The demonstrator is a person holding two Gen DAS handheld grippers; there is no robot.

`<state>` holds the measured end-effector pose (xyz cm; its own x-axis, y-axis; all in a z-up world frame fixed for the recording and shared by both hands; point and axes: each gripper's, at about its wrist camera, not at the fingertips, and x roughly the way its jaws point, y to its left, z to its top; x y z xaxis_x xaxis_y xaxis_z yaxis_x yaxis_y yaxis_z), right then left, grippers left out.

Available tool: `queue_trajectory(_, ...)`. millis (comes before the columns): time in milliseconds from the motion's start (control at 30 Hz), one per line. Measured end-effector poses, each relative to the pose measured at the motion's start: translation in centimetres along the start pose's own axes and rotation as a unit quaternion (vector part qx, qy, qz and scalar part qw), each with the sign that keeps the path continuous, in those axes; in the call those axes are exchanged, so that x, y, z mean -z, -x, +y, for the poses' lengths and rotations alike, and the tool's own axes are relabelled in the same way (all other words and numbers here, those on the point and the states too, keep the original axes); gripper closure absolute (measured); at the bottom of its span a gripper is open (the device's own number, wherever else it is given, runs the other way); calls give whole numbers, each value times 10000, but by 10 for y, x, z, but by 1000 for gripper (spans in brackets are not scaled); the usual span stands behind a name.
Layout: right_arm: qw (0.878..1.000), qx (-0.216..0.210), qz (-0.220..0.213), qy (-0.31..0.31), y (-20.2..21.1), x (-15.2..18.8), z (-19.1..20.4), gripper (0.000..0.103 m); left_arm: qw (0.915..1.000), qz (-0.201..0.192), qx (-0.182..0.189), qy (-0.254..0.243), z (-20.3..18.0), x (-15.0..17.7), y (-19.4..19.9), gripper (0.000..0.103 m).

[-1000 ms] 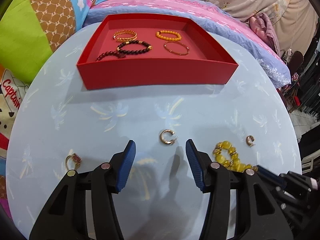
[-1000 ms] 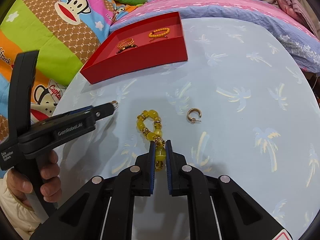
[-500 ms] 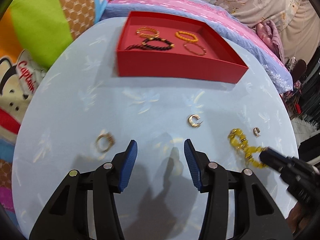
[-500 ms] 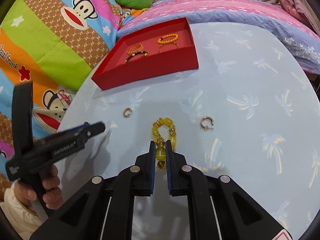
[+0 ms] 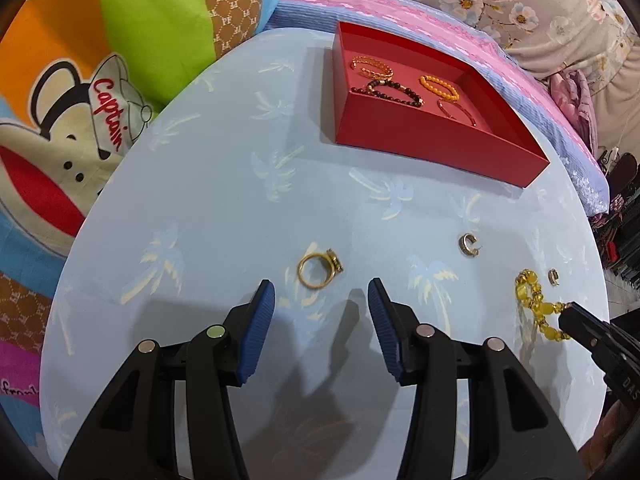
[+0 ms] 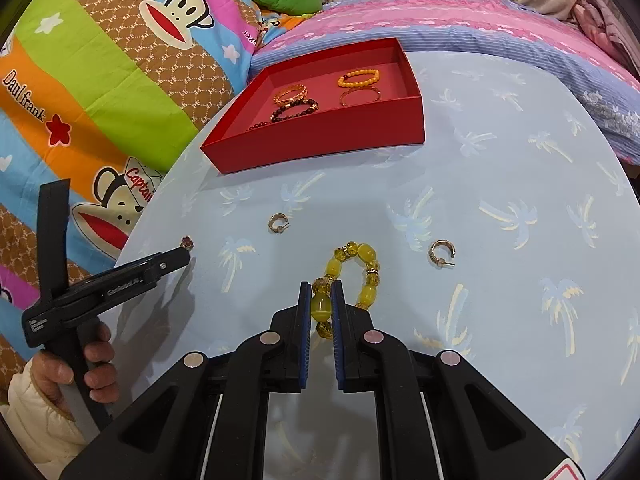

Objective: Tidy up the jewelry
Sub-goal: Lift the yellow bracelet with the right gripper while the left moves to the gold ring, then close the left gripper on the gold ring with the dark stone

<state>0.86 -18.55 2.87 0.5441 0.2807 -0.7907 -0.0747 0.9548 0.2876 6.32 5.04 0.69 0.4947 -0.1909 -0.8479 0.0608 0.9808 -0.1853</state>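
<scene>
Right gripper (image 6: 321,304) had its jaws nearly closed on one big bead of the yellow bracelet (image 6: 352,276), which lay on the table (image 6: 500,300) straight ahead of it – the rest of the loop trailed forward on the cloth. Left gripper (image 5: 320,312) held its jaws wide and empty, just short of the ring (image 5: 318,270), not touching it. The bracelet looked like smooth glassy beads on a cord: limp, light, likely slippery, so a pinch across a large bead seemed the sane hold, and the loop would probably dangle once lifted. The ring looked stiff, small and low-lying – best taken across the band, since the setting side would likely roll or pop out. Count on the open table: one bracelet, one ring, two hoop earrings – earring (image 6: 277,223) to the bracelet's left, earring (image 6: 440,251) to its right. In the red tray (image 6: 320,142) at the far side: four bracelets, namely a gold twisted one, a dark beaded one, an orange beaded one and a thin bangle. Whether the dark one was a single strand was hard to tell.
</scene>
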Motion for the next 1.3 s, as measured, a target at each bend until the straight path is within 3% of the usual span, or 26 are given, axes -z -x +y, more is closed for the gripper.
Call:
queue_trajectory(167,10000,27,1,31,0,-2,2,94,9999,-45,50,-156,-6,-7,-7,80)
queue_trajectory(233,10000,34,1,45,0,-2,4,94,9998,-31,78,-187,-8,-7,-7,81)
queue_trajectory(300,10000,33,-8,59,0,-3,5,94,9996,30,191,-218,-9,-7,-8,103)
queue_trajectory(700,9998,24,-166,111,8,-15,11,94,9986,-81,296,-430,-21,-7,3,99)
queue_trajectory(733,9998,23,-156,108,8,-15,12,94,9987,-127,216,-448,-22,-7,3,95)
queue_trajectory(800,9998,14,-138,107,7,-15,12,94,9986,-173,145,-478,-22,-8,2,67)
queue_trajectory(867,9999,8,-127,108,7,-15,12,94,9982,-283,74,-528,-22,-10,1,60)
queue_trajectory(1100,9999,13,-97,81,5,-15,12,94,9979,-195,-26,-615,-24,-16,-18,62)
queue_trajectory(1200,9999,24,-86,60,4,-15,11,94,9978,-178,48,-637,-26,-16,-18,82)
queue_trajectory(1300,9999,24,-83,50,3,-15,11,94,9978,-127,145,-627,-26,-15,-18,91)
